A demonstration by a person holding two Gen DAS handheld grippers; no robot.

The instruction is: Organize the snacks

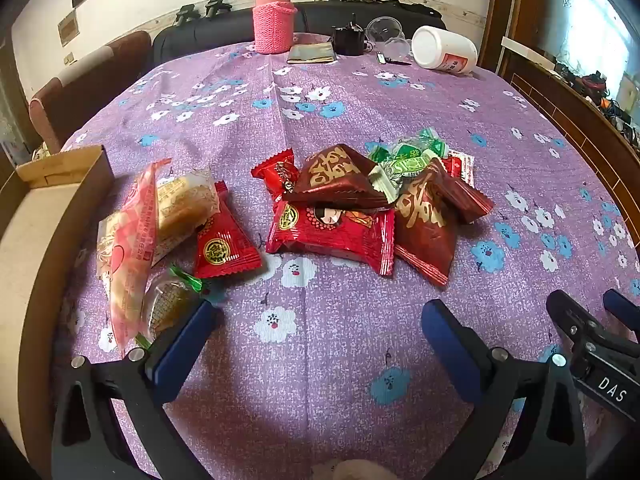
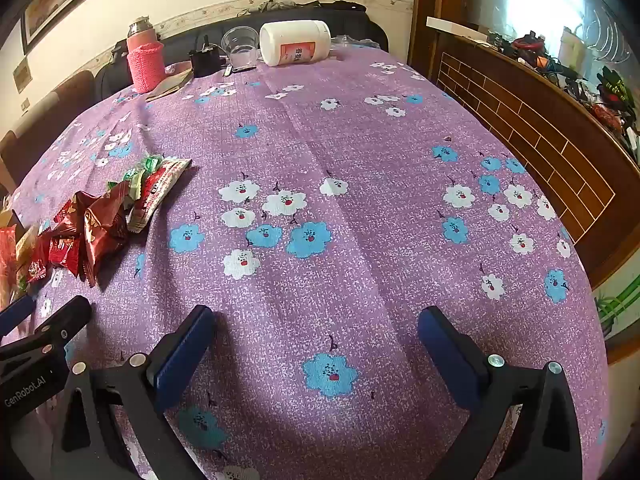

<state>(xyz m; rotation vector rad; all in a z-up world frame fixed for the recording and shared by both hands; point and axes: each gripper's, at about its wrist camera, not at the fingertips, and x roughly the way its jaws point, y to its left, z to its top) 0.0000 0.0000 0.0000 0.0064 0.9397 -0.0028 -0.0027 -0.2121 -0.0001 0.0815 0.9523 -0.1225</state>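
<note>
A pile of wrapped snacks lies on the purple flowered tablecloth [image 1: 340,360]. A red flat packet [image 1: 332,232] lies in the middle, dark red pyramid packets [image 1: 336,176] on and beside it, green candies [image 1: 404,160] behind. To the left lie a red triangular packet [image 1: 222,240], a yellow cake in clear wrap [image 1: 184,200] and a pink-printed bag [image 1: 128,256]. A cardboard box [image 1: 24,240] stands at the far left. My left gripper [image 1: 320,320] is open and empty, just short of the pile. My right gripper [image 2: 316,324] is open and empty over bare cloth; the pile [image 2: 100,220] lies to its left.
At the far table edge stand a pink knitted-sleeve flask [image 1: 274,20], a flat booklet [image 1: 312,54], a dark small object [image 1: 350,40], a clear plastic cup [image 1: 384,34] and a white jar on its side [image 1: 444,52]. A wooden cabinet [image 2: 540,132] flanks the right.
</note>
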